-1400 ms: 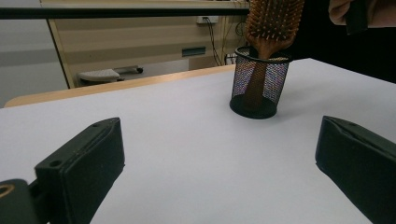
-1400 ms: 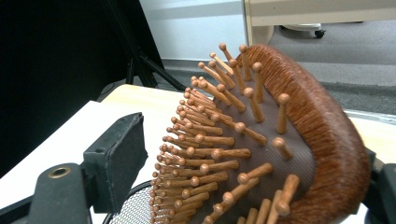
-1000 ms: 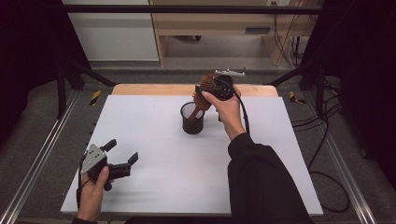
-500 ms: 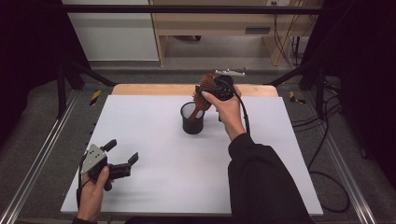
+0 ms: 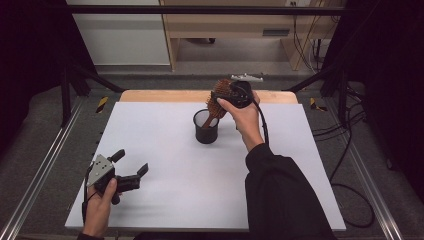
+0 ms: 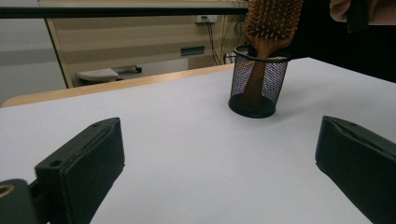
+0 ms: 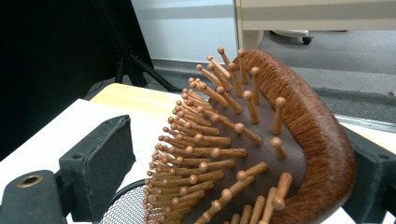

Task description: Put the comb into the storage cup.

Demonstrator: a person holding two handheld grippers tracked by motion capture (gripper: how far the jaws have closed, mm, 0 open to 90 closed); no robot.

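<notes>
While right tongs (image 5: 235, 95) stand wide around it, hairbrush (image 5: 218, 97) tilts — handle-down, head-up.

high view above near edge looking down and forward, left gripper view low over table (image 6: 187, 140) facing mesh cup (image 6: 254, 81), right gripper view close on hairbrush (image 7: 261, 154), all share cup and brush

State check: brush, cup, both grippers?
hairbrush: handle down in the cup, head leaning out above the rim, between the right gripper's jaws
mesh cup: upright on the white table
right gripper: jaws wide around the brush head, left pad clear of the bristles
left gripper: open, empty, low over the table
</notes>
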